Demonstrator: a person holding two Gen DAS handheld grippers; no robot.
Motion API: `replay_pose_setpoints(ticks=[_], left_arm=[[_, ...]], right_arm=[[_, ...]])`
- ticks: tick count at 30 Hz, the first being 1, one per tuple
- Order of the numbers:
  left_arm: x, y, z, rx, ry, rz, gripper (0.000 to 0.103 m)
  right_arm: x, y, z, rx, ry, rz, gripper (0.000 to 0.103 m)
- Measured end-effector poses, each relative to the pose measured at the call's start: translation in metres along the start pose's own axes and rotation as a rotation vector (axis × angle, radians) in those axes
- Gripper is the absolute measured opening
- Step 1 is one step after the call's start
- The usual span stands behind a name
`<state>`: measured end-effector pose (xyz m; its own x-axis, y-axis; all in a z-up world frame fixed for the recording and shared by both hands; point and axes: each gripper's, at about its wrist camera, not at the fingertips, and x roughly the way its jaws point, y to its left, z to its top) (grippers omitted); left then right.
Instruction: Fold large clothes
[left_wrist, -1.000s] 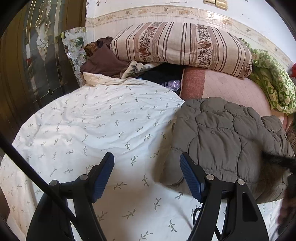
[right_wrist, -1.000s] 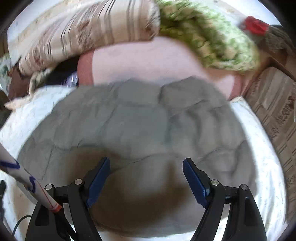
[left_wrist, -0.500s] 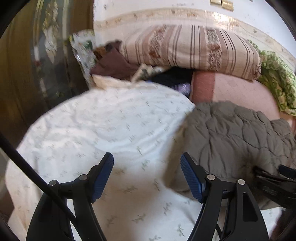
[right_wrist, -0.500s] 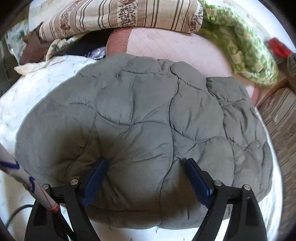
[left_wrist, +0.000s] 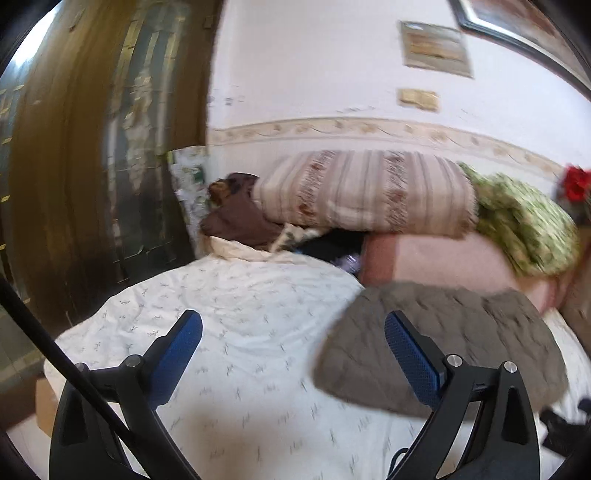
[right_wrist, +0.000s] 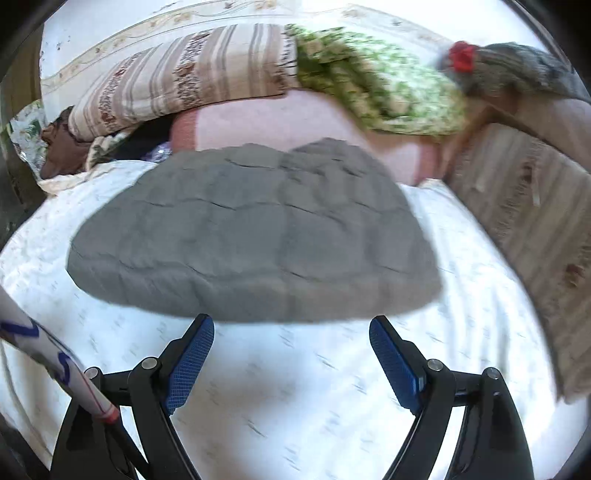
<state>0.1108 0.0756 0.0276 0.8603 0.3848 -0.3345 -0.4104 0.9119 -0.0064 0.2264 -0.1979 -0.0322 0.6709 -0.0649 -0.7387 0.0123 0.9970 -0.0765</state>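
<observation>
A grey quilted jacket lies folded into a compact bundle on the white leaf-print bedspread. In the left wrist view the same jacket sits right of centre. My right gripper stands open just short of the jacket's near edge, with nothing between its fingers. My left gripper is to the left of the jacket above the bedspread, its jaws opening wide and empty. Its right finger overlaps the jacket's left end in the picture. Both views are blurred.
A striped pillow and a green patterned blanket lie along the wall, on a pink sheet. Brown clothes are heaped at the far left. A dark wooden cabinet stands on the left, a striped cloth on the right.
Both grippers have pulled back and risen away from the jacket. The right gripper, whose fingers were over the jacket, now stands clear of its near edge. The left jaws have spread wider.
</observation>
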Motion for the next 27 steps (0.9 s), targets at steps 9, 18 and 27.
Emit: replay_pose_setpoints(ticks=[9, 18, 27], left_arm=[[-0.031, -0.01, -0.015, -0.073, 0.268, -0.147, 0.099], [-0.069, -0.027, -0.021, 0.056, 0.175, -0.084, 0.099], [-0.08, -0.032, -0.022, 0.064, 0.172, -0.125, 0.099]], right_arm=[[-0.03, -0.02, -0.018, 0.114, -0.02, 0.081, 0.09], [-0.047, -0.02, -0.036, 0.074, -0.051, 0.057, 0.091], [-0.051, -0.03, -0.041, 0.099, -0.052, 0.071, 0.091]])
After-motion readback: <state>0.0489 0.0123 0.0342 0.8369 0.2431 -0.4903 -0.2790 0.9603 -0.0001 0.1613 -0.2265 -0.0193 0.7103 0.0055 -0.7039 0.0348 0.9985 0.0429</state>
